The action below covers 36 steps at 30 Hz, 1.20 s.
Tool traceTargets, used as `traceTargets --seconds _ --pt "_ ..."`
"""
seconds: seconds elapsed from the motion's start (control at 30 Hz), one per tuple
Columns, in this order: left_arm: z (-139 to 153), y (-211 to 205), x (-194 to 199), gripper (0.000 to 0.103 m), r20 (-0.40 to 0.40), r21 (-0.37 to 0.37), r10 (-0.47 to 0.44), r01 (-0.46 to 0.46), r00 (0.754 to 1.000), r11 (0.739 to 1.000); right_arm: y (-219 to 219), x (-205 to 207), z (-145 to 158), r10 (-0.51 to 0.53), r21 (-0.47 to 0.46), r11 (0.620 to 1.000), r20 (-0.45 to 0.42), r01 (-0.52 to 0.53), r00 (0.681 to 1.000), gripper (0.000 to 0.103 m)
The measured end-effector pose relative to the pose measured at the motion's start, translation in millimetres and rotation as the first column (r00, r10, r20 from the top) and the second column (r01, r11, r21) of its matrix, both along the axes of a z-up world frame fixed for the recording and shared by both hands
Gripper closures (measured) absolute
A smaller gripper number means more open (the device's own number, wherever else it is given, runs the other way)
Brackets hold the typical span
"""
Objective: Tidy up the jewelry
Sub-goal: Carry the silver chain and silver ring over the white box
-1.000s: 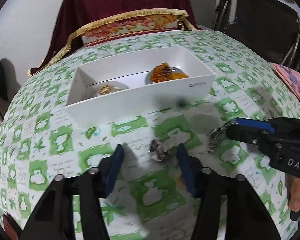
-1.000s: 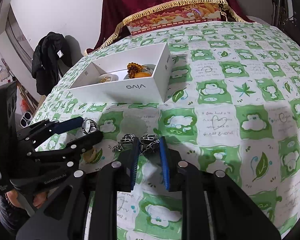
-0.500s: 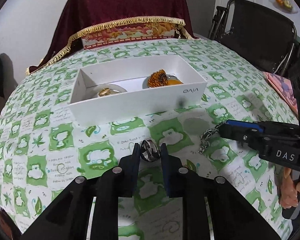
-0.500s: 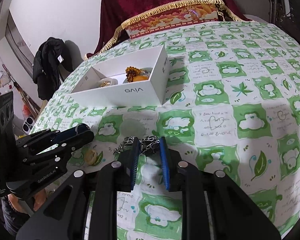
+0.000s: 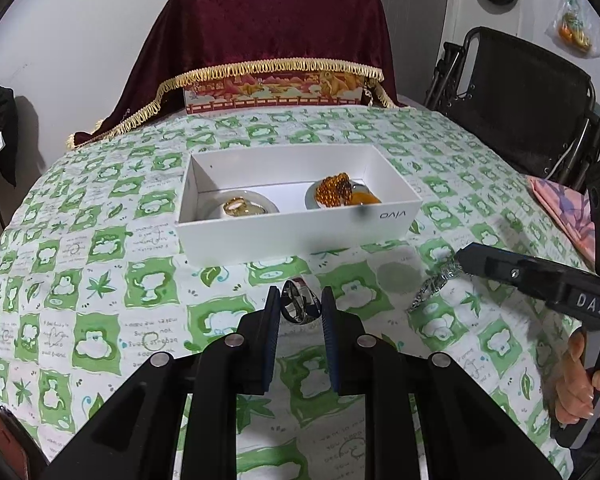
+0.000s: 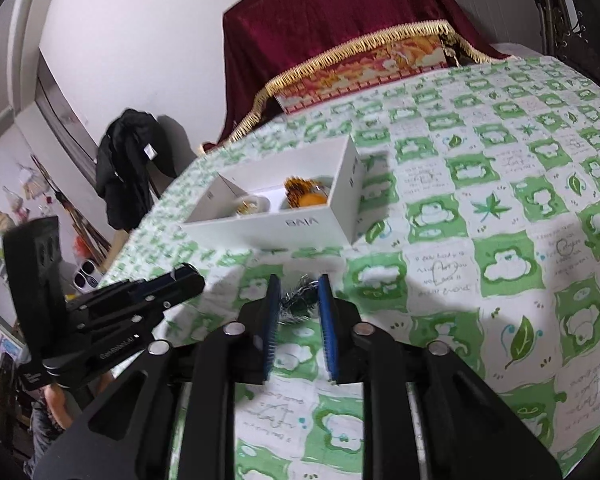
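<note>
My left gripper is shut on a silver ring, held just above the green-and-white tablecloth. In front of it stands a white box. Inside, one small dish holds a gold ring and another holds orange beads. My right gripper has a silver chain between its pads and its jaws are closing on it. From the left wrist view the chain dangles off the right gripper's tip. The white box lies ahead of the right gripper too.
A box draped in maroon cloth stands at the table's far edge. A black folding chair and a pink cloth are to the right. A black jacket hangs on the left wall. A hand grips the right handle.
My left gripper has shut on the silver ring and lifted it off the cloth. The right gripper has tilted upward with the chain between its pads.
</note>
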<state>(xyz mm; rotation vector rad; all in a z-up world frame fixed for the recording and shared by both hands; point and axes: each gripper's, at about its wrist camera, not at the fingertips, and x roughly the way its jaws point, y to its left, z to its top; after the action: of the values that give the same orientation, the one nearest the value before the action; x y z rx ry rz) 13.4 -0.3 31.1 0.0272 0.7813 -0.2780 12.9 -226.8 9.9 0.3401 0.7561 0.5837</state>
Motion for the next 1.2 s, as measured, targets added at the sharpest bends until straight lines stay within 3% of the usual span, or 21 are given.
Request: traceTargets --seconds 0.3,0.7,1.03,1.2 --pt "3 0 -1 0.082 0.007 0.005 -0.004 0.004 1.0 1.0 -3 4 2 -0.011 0.016 1.0 -0.014 0.011 1.0 0.092" --pt "23 6 -3 0.082 0.041 -0.046 0.0 0.002 0.999 0.999 -11 -2 25 -0.015 0.098 0.995 0.052 0.01 0.999 0.092" --pt "58 4 41 0.082 0.086 -0.043 0.027 -0.024 0.996 0.999 7 23 82 0.012 0.107 0.994 0.152 -0.028 0.988 0.092" --pt "54 5 71 0.082 0.063 -0.035 0.05 -0.048 0.997 0.998 33 51 87 0.026 0.068 0.997 0.16 -0.037 0.987 0.092"
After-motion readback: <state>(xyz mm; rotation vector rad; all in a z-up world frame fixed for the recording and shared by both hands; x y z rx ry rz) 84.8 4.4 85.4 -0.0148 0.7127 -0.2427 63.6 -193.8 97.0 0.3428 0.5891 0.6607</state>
